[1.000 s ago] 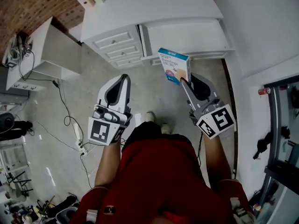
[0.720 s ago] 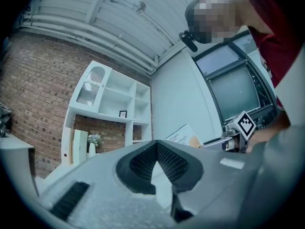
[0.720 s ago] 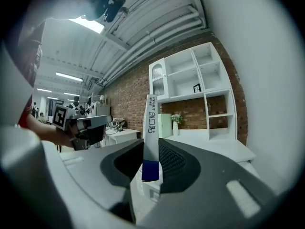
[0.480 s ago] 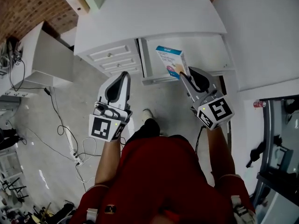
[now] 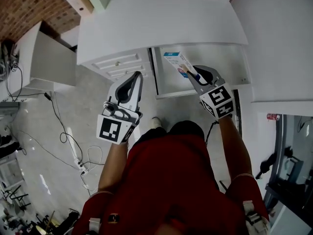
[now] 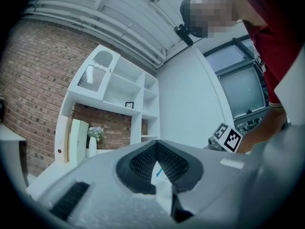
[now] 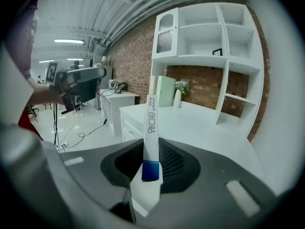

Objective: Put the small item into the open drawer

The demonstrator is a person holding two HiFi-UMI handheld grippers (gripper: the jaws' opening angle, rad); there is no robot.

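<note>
A small flat white-and-blue box [image 5: 174,61] is pinched at its lower end by my right gripper [image 5: 186,73], which is shut on it. The box hangs tilted over the open white drawer [image 5: 222,65] under the counter. In the right gripper view the box [image 7: 151,128] stands edge-on, rising from between the pads of the right gripper [image 7: 149,175]. My left gripper [image 5: 138,75] is shut and empty, hovering just left of the drawer in front of the closed drawers. Seen in its own view, the left gripper [image 6: 155,174] has its pads together.
A stack of closed drawers [image 5: 121,64] sits left of the open one, beneath the white counter top [image 5: 161,18]. A white side table [image 5: 46,58] stands further left, with cables [image 5: 73,141] across the floor. White wall shelves [image 7: 209,46] on brick rise behind the counter.
The person has stepped up to the counter. My right gripper has carried the box forward from in front of the drawer to over its inside. The left gripper moved forward too, still shut.
</note>
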